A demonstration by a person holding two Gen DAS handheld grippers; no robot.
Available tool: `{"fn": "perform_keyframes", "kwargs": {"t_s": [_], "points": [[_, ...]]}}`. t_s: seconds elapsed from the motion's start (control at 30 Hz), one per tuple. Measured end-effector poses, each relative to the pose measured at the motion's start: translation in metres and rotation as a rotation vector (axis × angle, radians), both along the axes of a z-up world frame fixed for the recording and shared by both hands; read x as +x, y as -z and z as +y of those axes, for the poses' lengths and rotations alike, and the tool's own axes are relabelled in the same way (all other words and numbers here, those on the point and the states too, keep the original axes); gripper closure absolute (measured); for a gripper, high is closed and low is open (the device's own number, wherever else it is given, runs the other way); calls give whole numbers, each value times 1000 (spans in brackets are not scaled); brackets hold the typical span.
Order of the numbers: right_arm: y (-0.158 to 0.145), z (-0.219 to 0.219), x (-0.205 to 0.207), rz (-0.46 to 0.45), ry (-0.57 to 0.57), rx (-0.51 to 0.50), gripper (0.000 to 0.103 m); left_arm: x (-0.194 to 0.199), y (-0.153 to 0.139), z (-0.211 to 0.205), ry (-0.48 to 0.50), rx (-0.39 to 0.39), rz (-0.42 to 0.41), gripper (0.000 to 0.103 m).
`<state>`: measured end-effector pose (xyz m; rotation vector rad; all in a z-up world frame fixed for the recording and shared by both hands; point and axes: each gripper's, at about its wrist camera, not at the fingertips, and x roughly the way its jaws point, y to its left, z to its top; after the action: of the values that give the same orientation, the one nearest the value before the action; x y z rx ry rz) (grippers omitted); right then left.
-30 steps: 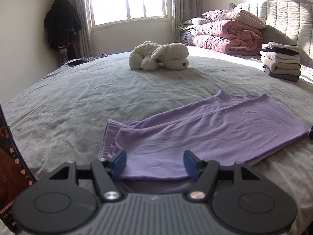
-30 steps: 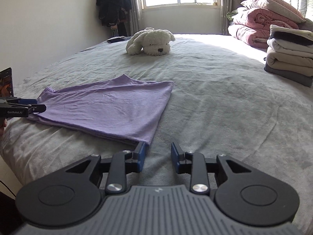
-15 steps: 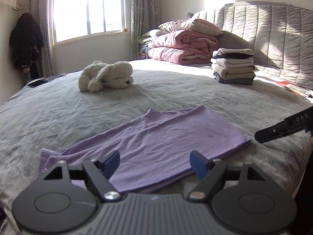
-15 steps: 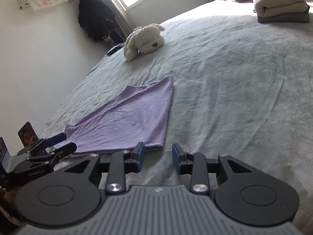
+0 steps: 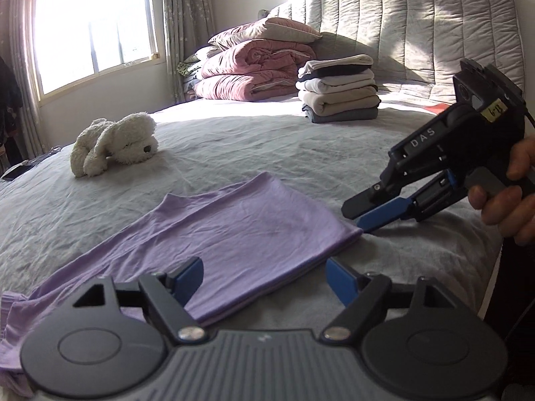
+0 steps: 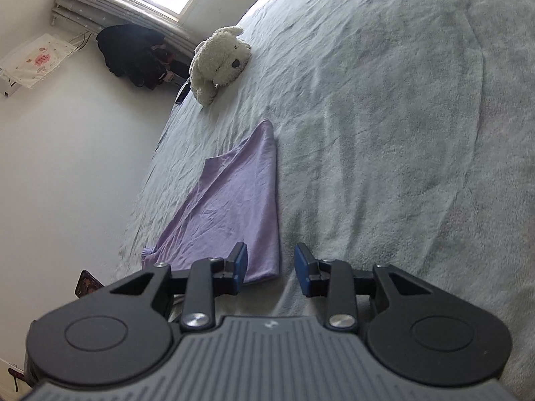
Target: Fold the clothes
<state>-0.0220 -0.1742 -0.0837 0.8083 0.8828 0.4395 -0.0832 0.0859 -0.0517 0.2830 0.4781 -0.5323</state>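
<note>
The purple garment lies flat on the bed, apparently doubled lengthwise. Both hand-held grippers stand apart and empty: left over its near edge, right at its end corner. Any further fold wants matched corners, layers pinched together.

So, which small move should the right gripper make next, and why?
Probably ease the right gripper forward and close on the near corner of the purple garment. Its jaws stand open, empty, just short of that corner; the garment lies flat on the bed.
</note>
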Motion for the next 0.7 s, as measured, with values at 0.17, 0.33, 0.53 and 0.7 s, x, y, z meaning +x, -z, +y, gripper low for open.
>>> {"fn": "perform_keyframes", "kwargs": {"t_s": [0.17,0.33,0.53,0.7], "points": [[4,-3,13,45,-47,39,68,-1,6,-21,46,31,-9,22],[5,-5,20,70,-92,64,71,-3,12,-42,84,78,-34,22],[6,-11,23,85,-144,85,77,-4,18,-64,103,126,-71,23],[9,-26,29,137,-142,196,81,-5,19,-75,95,165,-109,24]]}}
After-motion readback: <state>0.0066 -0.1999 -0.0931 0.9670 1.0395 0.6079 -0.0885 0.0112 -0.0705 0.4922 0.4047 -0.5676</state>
